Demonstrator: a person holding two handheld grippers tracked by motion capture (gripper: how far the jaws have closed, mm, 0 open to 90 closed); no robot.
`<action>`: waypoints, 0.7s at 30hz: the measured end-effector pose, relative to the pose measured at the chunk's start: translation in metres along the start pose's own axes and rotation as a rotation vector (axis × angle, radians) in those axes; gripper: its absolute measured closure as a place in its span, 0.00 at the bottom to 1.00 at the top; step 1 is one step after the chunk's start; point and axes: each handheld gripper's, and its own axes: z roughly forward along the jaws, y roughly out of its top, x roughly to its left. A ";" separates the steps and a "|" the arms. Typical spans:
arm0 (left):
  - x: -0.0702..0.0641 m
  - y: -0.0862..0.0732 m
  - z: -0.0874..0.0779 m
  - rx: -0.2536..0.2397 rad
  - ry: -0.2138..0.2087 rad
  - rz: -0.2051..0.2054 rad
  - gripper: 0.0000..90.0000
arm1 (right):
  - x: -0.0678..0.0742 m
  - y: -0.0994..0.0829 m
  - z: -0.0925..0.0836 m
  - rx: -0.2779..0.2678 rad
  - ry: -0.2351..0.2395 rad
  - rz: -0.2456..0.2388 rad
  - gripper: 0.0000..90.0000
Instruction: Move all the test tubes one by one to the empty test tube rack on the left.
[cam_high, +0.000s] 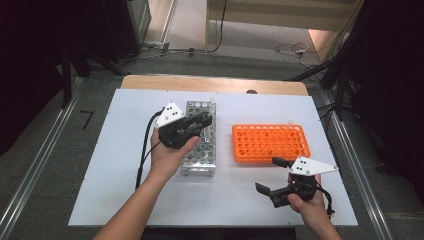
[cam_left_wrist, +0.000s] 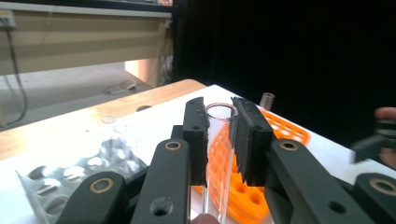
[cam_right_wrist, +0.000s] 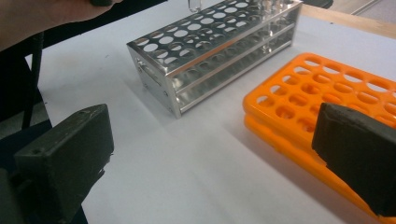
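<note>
White table (cam_high: 125, 200): your left gripper (cam_left_wrist: 219, 135) pinches a glass tube (cam_left_wrist: 218, 154) above the steel rack (cam_high: 200, 150); your right gripper (cam_high: 272, 175) gapes empty.

Your tabletop (cam_high: 125, 165) is a white sheet over a wooden board (a strip of bare wood shows along the top edge of the frame's work area). Two racks lie directly on it: a metal rack (cam_high: 202, 157) just left of centre and an orange rack (cam_high: 270, 143) right of centre, apart.
</note>
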 end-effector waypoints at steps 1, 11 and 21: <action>0.002 0.001 0.003 0.001 0.006 0.002 0.84 | -0.002 -0.002 -0.002 0.003 -0.008 0.009 0.00; 0.021 0.001 0.033 -0.009 0.064 -0.009 0.84 | -0.021 -0.017 -0.011 0.021 -0.023 0.054 0.00; 0.030 -0.005 0.054 -0.010 0.116 0.029 0.84 | -0.022 -0.018 -0.011 0.022 -0.021 0.058 0.00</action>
